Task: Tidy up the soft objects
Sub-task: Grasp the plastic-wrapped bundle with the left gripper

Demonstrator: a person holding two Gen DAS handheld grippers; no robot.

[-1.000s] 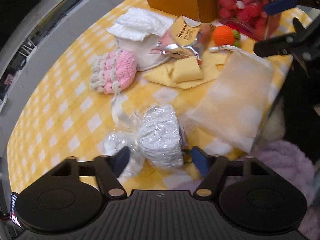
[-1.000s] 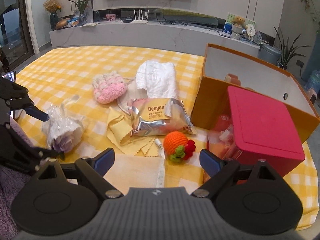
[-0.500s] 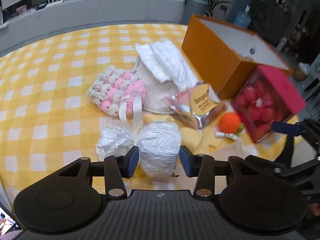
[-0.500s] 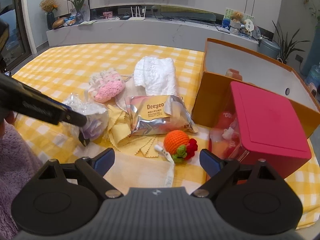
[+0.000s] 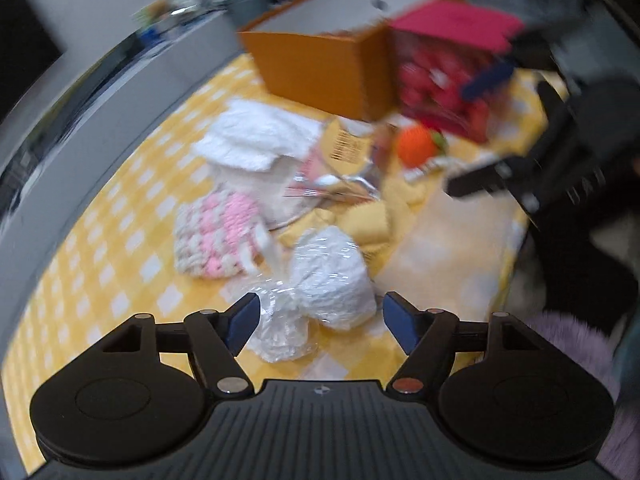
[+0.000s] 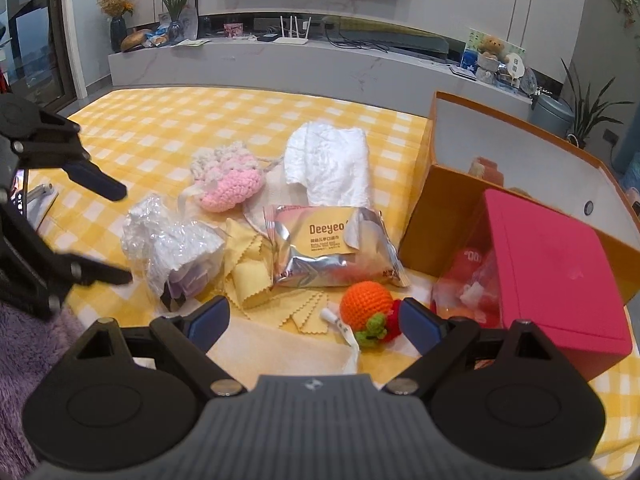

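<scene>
My left gripper (image 5: 318,318) was opening; the plastic-wrapped bundle (image 5: 328,280) sat between its blue pads (image 5: 240,316), which did not press on it. The bundle lay on the yellow-checked tabletop (image 5: 120,240), just beside the pink crochet pouch (image 5: 218,232) and the yellow cloths (image 5: 368,220). The left view was blurred.

My right gripper (image 6: 312,318) stood wide open with nothing in its grip, above a beige pouch (image 6: 280,348) at the near edge. The orange crochet toy (image 6: 366,306) lay just ahead of its right finger. Behind that lay the foil packet (image 6: 332,248), then the white cloth (image 6: 330,164). The orange box (image 6: 440,216) and red box (image 6: 556,272) stood at the right, touching.
</scene>
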